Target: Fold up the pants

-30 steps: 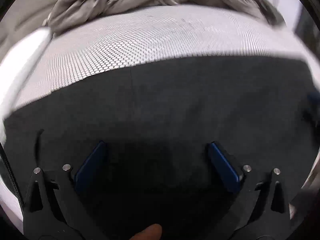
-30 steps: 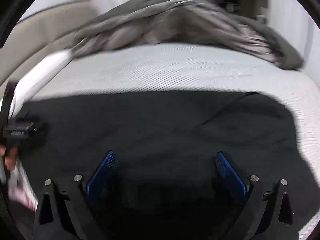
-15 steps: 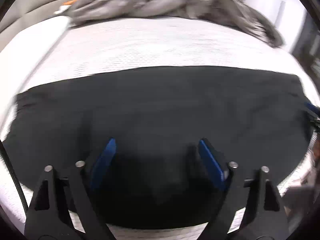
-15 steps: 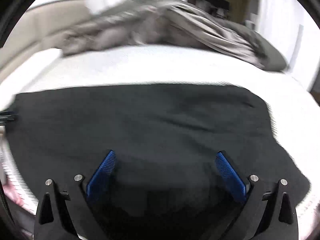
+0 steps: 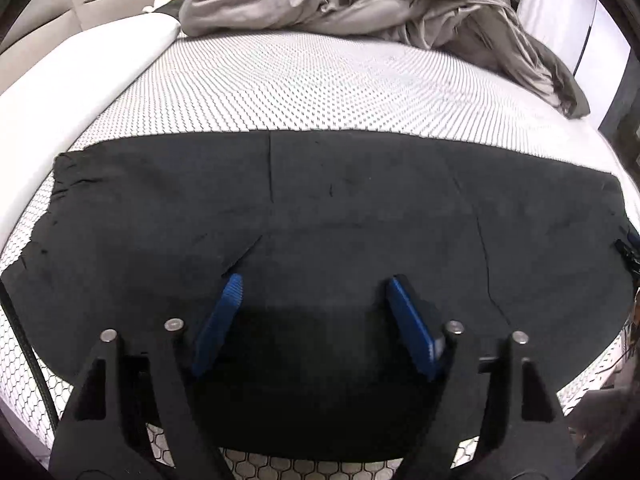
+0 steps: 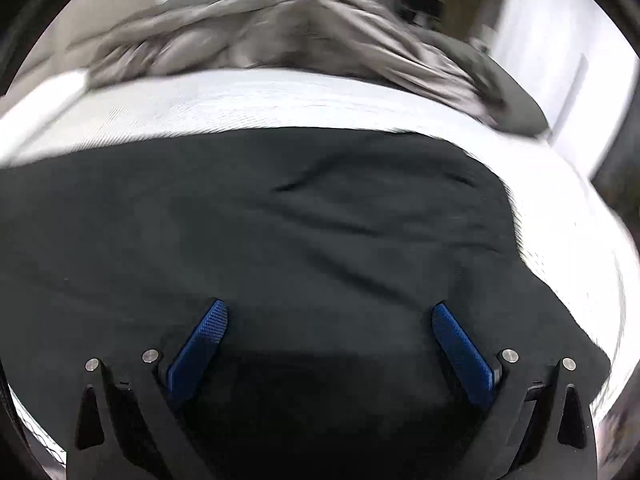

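Note:
The black pants (image 5: 344,216) lie flat in a wide band across the white patterned mattress (image 5: 320,88). My left gripper (image 5: 316,284) hovers over their near middle with its blue pads apart; its jaws are closing and nothing is pinched between them. In the right wrist view the same pants (image 6: 280,232) fill the lower frame, blurred. My right gripper (image 6: 328,312) stands wide open above the cloth, holding nothing. A small crease (image 5: 244,256) lies just beyond the left pad.
A crumpled grey duvet (image 5: 360,4) is heaped at the far end of the bed. A white pillow or bolster (image 5: 80,64) runs along the left side. The mattress edge is close below both grippers. Part of the right tool (image 5: 630,248) shows at the right edge.
Both views have pulled back from the pants, so the whole band of cloth now shows. The left gripper's pads have come closer together. The right view has swung left and is blurred.

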The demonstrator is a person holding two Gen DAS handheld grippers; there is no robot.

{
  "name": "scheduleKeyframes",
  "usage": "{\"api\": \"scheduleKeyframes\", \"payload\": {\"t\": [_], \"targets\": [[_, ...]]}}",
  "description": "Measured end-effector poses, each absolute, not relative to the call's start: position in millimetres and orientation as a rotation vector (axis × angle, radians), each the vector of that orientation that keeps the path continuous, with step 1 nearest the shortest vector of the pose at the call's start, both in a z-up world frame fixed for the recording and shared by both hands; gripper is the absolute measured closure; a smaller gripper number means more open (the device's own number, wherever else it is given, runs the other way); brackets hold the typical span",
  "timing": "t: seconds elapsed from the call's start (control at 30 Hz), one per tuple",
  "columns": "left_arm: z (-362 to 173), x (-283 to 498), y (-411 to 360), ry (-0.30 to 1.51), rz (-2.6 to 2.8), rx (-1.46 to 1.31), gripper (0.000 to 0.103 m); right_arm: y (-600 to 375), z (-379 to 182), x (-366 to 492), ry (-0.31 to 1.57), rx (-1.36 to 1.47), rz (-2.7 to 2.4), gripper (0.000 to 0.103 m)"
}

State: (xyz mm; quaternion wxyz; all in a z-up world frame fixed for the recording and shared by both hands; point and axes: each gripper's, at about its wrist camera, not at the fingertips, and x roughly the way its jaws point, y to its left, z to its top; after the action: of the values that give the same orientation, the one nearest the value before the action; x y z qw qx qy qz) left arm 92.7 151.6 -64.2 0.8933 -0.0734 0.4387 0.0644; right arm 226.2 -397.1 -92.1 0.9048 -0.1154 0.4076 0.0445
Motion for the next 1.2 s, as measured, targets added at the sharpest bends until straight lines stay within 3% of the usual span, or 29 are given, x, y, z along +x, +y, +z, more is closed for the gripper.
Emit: {"api": "scheduleKeyframes", "payload": {"t": [0.17, 0.37, 0.53, 0.67, 0.73, 0.83, 0.93, 1.1, 1.2], "targets": [[-42.3, 92.7, 111.9, 0.842, 0.01, -0.176, 0.034, -379.7, -71.2, 226.2, 0.817, -0.145, 0.218, 0.002], [-69.1, 146.7, 60.6, 0.946, 0.035, -0.063, 0.034, -293.5, -84.1, 217.8, 0.852, -0.184, 0.453, 0.002], [-71.6, 142.1, 94.3, 0.942, 0.095, -0.099, 0.033, -275.3, -93.7, 223.8, 0.864, -0.286, 0.437, 0.002], [-73.3, 109.3, 138.7, 0.922, 0.147, -0.113, 0.033, -338.8, -94.3, 235.2, 0.859, -0.314, 0.195, 0.002], [-65.0, 89.4, 155.9, 0.904, 0.127, -0.176, 0.04, -373.6, -92.2, 239.8, 0.867, -0.26, 0.101, 0.002], [-48.3, 70.8, 185.5, 0.843, 0.147, -0.244, 0.039, -399.5, -82.3, 234.4, 0.864, -0.202, 0.1, 0.003], [-39.5, 55.6, 210.8, 0.773, 0.229, -0.303, 0.038, -382.3, -72.1, 222.7, 0.833, -0.206, 0.146, 0.003], [-78.2, 74.3, 211.9, 0.935, 0.249, -0.146, 0.037, -311.5, -64.0, 208.8, 0.817, -0.165, 0.449, 0.003], [-74.9, 60.1, 227.5, 0.907, 0.24, -0.155, 0.026, -286.7, -76.7, 197.9, 0.839, -0.269, 0.498, 0.003]]}}
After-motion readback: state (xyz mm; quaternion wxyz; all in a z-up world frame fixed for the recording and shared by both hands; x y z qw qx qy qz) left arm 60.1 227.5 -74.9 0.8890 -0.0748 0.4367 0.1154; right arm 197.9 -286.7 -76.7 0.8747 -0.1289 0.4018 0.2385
